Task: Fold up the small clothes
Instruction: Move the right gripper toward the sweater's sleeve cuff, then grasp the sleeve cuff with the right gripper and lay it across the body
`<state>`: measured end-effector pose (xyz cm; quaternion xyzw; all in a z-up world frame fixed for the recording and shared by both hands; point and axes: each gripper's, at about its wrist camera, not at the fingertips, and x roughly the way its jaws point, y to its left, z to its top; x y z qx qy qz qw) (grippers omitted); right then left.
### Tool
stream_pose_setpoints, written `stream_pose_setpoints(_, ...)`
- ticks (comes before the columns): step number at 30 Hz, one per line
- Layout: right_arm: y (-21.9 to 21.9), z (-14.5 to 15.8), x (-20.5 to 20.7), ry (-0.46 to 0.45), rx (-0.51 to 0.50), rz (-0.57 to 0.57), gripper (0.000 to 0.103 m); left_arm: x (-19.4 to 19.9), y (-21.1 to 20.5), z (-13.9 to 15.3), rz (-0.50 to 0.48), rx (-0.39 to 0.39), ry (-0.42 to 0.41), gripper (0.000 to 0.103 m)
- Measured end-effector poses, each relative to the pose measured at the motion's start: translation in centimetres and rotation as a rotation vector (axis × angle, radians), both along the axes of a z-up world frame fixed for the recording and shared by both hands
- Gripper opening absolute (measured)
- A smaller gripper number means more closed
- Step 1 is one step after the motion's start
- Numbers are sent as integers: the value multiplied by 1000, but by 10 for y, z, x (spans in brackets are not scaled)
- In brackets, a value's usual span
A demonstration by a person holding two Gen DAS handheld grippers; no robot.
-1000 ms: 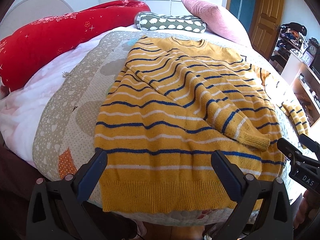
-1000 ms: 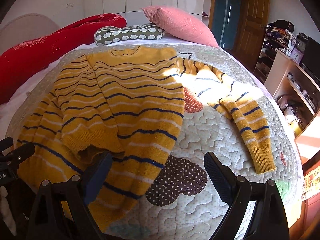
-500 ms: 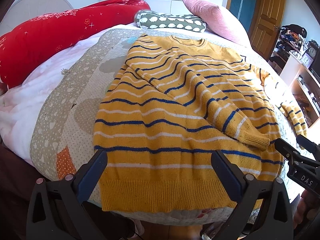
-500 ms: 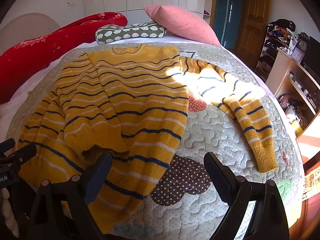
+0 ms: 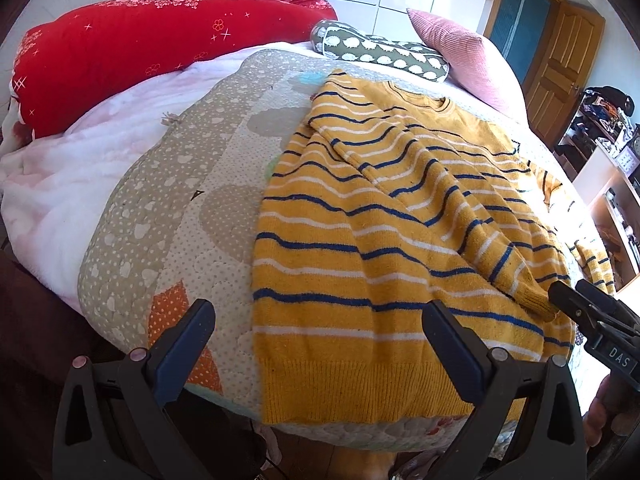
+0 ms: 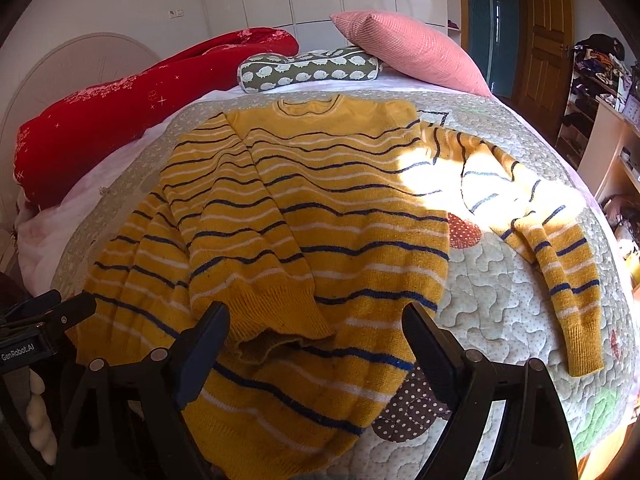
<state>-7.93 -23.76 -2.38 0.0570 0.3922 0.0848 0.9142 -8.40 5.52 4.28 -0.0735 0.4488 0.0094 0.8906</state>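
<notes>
Sweater (image 6: 320, 216): I see its collar pointing toward the pillows, hem nearest me; yellow, striped, one sleeve folded across.
Left gripper (image 5: 320, 340): jaws wide, empty.
Right gripper (image 6: 316, 340): jaws wide, empty.

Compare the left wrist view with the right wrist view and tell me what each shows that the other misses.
Only the left wrist view shows the sweater's ribbed bottom hem at the bed's near edge and the orange dotted patch on the quilt.

Only the right wrist view shows the unfolded sleeve stretched across the quilt to its cuff, and the brown dotted patch.

Both show the yellow striped sweater with one sleeve folded across its body, the red bolster, the hedgehog-print pillow, the pink cushion, and both tools open: left, right.
</notes>
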Motion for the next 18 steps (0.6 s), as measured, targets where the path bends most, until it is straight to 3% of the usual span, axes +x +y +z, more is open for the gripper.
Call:
stream_pose_setpoints(5, 10, -24, 24, 102, 65, 54, 56, -3, 19, -1, 32, -38, 0, 103)
stream_pose_setpoints(7, 12, -28, 30, 142, 117, 92, 18, -5, 28, 0, 46, -51, -6, 103)
stream_pose_setpoints(13, 37, 19, 33, 108, 122, 186, 11, -11, 59, -7, 93, -84, -4, 103)
stream_pose_setpoints(18, 116, 74, 59, 65, 155, 370, 11, -21, 84, -13, 131, -115, 3, 103)
